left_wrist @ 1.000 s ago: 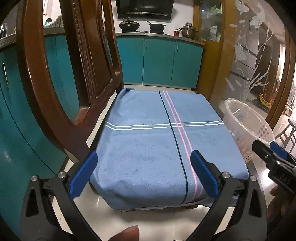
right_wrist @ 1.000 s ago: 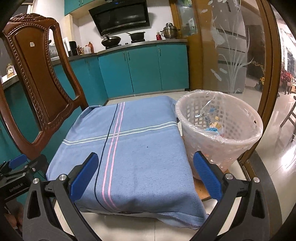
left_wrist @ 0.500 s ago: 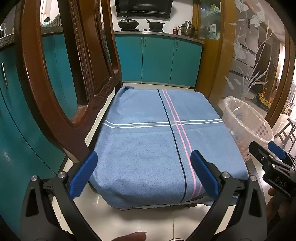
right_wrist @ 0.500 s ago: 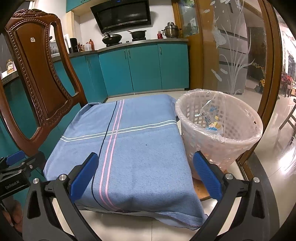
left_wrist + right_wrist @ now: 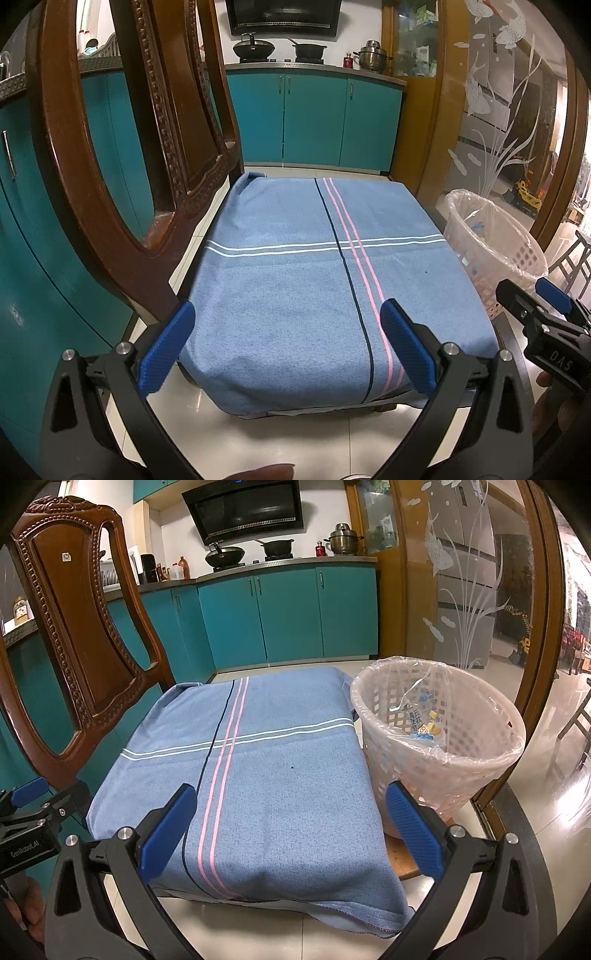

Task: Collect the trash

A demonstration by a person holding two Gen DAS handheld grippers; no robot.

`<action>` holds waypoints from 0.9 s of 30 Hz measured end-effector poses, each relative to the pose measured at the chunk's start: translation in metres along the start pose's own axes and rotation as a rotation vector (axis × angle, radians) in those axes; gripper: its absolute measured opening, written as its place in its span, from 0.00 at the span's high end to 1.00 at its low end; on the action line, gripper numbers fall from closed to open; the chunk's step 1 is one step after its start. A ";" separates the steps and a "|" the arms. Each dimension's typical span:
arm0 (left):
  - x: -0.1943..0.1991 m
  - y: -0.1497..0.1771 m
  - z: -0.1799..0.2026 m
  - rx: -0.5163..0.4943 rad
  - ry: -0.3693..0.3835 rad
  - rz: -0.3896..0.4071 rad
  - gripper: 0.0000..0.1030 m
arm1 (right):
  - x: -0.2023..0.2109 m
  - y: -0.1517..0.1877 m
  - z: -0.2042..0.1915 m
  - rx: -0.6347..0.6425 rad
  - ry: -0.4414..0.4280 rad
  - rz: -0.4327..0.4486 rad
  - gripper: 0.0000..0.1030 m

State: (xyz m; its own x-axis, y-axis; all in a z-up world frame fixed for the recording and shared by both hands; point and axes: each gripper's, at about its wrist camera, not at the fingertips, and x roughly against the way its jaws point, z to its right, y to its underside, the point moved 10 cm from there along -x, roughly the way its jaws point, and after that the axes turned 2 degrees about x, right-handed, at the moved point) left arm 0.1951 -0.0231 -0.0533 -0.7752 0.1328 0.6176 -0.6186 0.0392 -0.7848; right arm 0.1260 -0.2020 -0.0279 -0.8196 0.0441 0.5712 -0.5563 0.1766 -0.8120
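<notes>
A white lattice trash basket [image 5: 443,753] lined with a clear bag stands to the right of a low surface draped in a blue striped cloth [image 5: 258,768]. Wrappers and small bits of trash [image 5: 421,720] lie inside the basket. The basket also shows in the left wrist view [image 5: 491,251], beside the cloth [image 5: 314,288]. No trash shows on the cloth. My left gripper [image 5: 286,347] is open and empty, just short of the cloth's near edge. My right gripper [image 5: 288,829] is open and empty over the cloth's near right part, its right finger close to the basket.
A carved wooden chair [image 5: 85,635] stands at the cloth's left side, close to my left gripper [image 5: 122,166]. Teal kitchen cabinets [image 5: 288,613] run along the back. A frosted glass door [image 5: 461,590] in a wooden frame is on the right. White tiled floor [image 5: 258,934] lies below.
Both grippers have drawn back and risen slightly, so the cloth and basket sit a little farther off. The jaws stay open and nothing was picked up.
</notes>
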 end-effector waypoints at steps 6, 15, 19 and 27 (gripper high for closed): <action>0.000 0.000 0.000 -0.001 0.001 -0.001 0.03 | -0.001 0.001 0.000 -0.001 -0.002 -0.002 0.03; -0.001 0.001 -0.002 -0.004 0.005 -0.001 0.03 | -0.001 0.004 0.002 0.003 -0.003 -0.003 0.03; -0.001 0.002 0.000 -0.014 0.006 0.001 0.03 | -0.002 0.004 0.001 0.006 -0.003 -0.003 0.03; 0.000 0.002 0.000 -0.015 0.006 0.000 0.03 | -0.002 0.005 0.002 0.007 -0.003 -0.005 0.03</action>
State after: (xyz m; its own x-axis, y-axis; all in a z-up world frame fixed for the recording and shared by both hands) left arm 0.1942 -0.0232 -0.0546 -0.7746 0.1384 0.6171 -0.6163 0.0536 -0.7857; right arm 0.1249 -0.2028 -0.0330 -0.8172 0.0400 0.5749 -0.5615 0.1697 -0.8099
